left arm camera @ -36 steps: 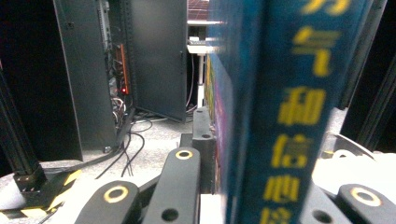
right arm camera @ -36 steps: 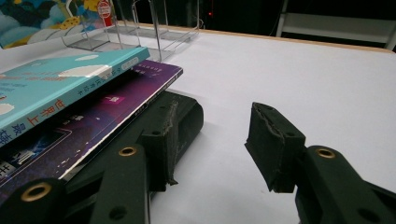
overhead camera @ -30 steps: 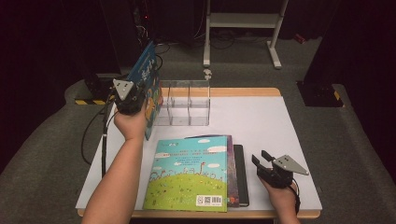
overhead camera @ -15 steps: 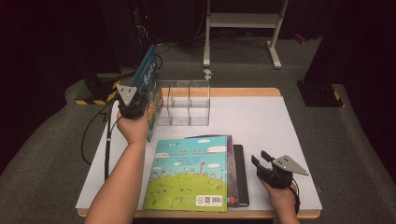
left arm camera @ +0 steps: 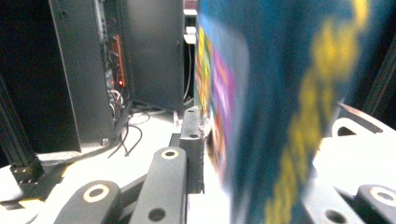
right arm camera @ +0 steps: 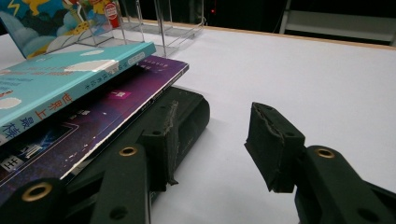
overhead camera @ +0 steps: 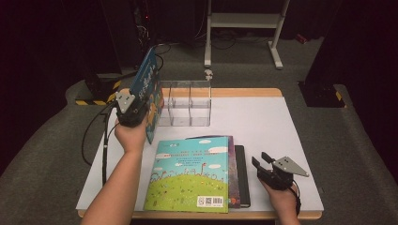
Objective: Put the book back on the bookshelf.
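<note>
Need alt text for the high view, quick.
The left gripper holds a blue book upright at the clear rack, its jaws just opening. A stack of books lies flat on the white table; the right gripper rests open beside it.

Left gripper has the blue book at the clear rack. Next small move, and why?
Probably finish letting go: the left gripper jaws have just been opening around the blue book, which stands tilted at the clear rack's left end. Then back off, if the book stays leaning.
</note>
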### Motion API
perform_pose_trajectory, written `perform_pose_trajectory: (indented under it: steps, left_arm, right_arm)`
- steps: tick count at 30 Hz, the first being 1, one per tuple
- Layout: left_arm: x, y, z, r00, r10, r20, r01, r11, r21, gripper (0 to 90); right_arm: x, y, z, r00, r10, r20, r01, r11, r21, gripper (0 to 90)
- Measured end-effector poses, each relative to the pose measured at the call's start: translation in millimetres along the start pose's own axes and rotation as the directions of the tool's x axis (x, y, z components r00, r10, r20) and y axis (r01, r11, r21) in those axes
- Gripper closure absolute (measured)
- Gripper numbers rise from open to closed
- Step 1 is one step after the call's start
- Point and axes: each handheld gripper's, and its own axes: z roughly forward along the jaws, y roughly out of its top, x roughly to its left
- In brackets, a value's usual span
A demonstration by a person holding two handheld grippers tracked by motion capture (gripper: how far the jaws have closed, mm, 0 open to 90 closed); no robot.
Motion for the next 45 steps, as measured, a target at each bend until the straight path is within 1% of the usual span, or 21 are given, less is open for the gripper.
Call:
perform_pose_trajectory:
  steps: [2, 3, 5, 7, 8, 9, 10, 11, 12, 13, 14, 15, 16, 17, 19, 27, 34, 45]
  left_arm:
    - [3.6, -6.8, -4.2, 1.0000, -0.009, -0.002, 0.009, 0.9998, 0.018, 72.2]
    - [3.6, -6.8, -4.2, 1.0000, -0.009, -0.002, 0.009, 0.9998, 0.018, 72.2]
    - [8.0, -12.8, -7.1, 0.9996, -0.026, -0.010, 0.027, 0.9991, 0.034, 72.4]
    - [11.3, -17.8, -9.4, 0.9994, -0.030, -0.019, 0.031, 0.9985, 0.044, 73.0]
    - [13.6, -20.8, -12.7, 0.9990, -0.040, -0.022, 0.041, 0.9980, 0.047, 75.5]
    - [13.6, -20.8, -12.7, 0.9990, -0.040, -0.022, 0.041, 0.9980, 0.047, 77.3]
    - [14.4, -22.4, -14.7, 0.9992, -0.024, -0.031, 0.025, 0.9989, 0.040, 77.9]
    - [14.4, -22.4, -14.7, 0.9992, -0.024, -0.031, 0.025, 0.9989, 0.040, 79.4]
    - [14.1, -22.8, -14.8, 0.9990, -0.015, -0.043, 0.017, 0.9993, 0.033, 79.4]
    - [14.5, -22.8, -14.7, 0.9988, -0.023, -0.044, 0.024, 0.9993, 0.030, 80.8]
    - [14.3, -23.7, -14.4, 0.9992, -0.006, -0.041, 0.007, 0.9997, 0.025, 81.7]
    - [14.3, -23.7, -14.4, 0.9992, -0.006, -0.041, 0.007, 0.9997, 0.025, 82.0]
    - [12.3, -24.2, -13.0, 0.9985, -0.005, -0.055, 0.006, 0.9998, 0.017, 82.3]
    - [11.8, -24.3, -12.2, 0.9982, -0.009, -0.059, 0.010, 0.9999, 0.014, 82.4]
    - [11.4, -24.5, -11.2, 0.9980, -0.010, -0.062, 0.011, 0.9999, 0.013, 82.5]
    - [8.3, -25.6, -5.2, 0.9972, 0.003, -0.074, -0.002, 0.9999, 0.012, 82.6]
    - [10.0, -25.4, -1.3, 0.9964, -0.016, -0.083, 0.017, 0.9999, 0.002, 82.6]
    - [13.1, -24.2, -1.0, 0.9961, -0.025, -0.084, 0.026, 0.9996, 0.008, 81.7]
  right_arm:
    - [0.5, -0.1, 0.4, 1.0000, 0.000, -0.001, 0.000, 1.000, 0.002, 52.6]
    - [0.5, -0.1, 0.4, 1.0000, 0.000, -0.001, 0.000, 1.000, 0.002, 52.6]
    - [1.7, -0.3, 1.2, 1.0000, -0.004, -0.003, 0.004, 1.000, 0.003, 52.5]
    - [2.3, -0.3, 1.2, 1.0000, -0.004, -0.003, 0.004, 1.000, 0.003, 52.5]
    - [2.9, -0.2, 1.2, 1.0000, -0.005, -0.005, 0.005, 1.000, 0.004, 52.4]
    - [2.9, -0.2, 1.2, 1.0000, -0.005, -0.005, 0.005, 1.000, 0.004, 52.4]
    - [2.8, -0.2, 1.2, 1.0000, -0.006, -0.005, 0.006, 1.000, 0.003, 52.3]
    - [2.8, -0.2, 1.3, 1.0000, -0.005, -0.005, 0.005, 1.000, 0.004, 52.3]
    - [2.8, -0.2, 1.3, 1.0000, -0.005, -0.005, 0.005, 1.000, 0.004, 52.3]
    - [2.7, -0.3, 1.7, 1.0000, -0.005, -0.005, 0.005, 1.000, 0.004, 52.3]
    - [3.1, -0.4, 2.1, 1.0000, -0.008, -0.006, 0.008, 1.000, 0.007, 52.3]
    - [3.1, -0.4, 2.1, 1.0000, -0.008, -0.006, 0.008, 1.000, 0.007, 52.3]
    - [3.6, -0.5, 1.9, 0.9999, -0.011, -0.006, 0.011, 1.000, 0.007, 52.3]
    - [3.6, -0.4, 1.6, 0.9999, -0.011, -0.006, 0.011, 1.000, 0.006, 52.4]
    - [3.5, -0.3, 1.3, 0.9999, -0.010, -0.006, 0.010, 1.000, 0.005, 52.4]
    - [3.4, -0.4, 1.2, 0.9999, -0.013, -0.007, 0.013, 1.000, 0.005, 52.4]
    - [2.7, -0.3, 0.7, 0.9999, -0.012, -0.007, 0.012, 1.000, 0.004, 52.5]
    - [3.0, -0.3, 0.7, 0.9999, -0.012, -0.007, 0.012, 1.000, 0.005, 52.5]
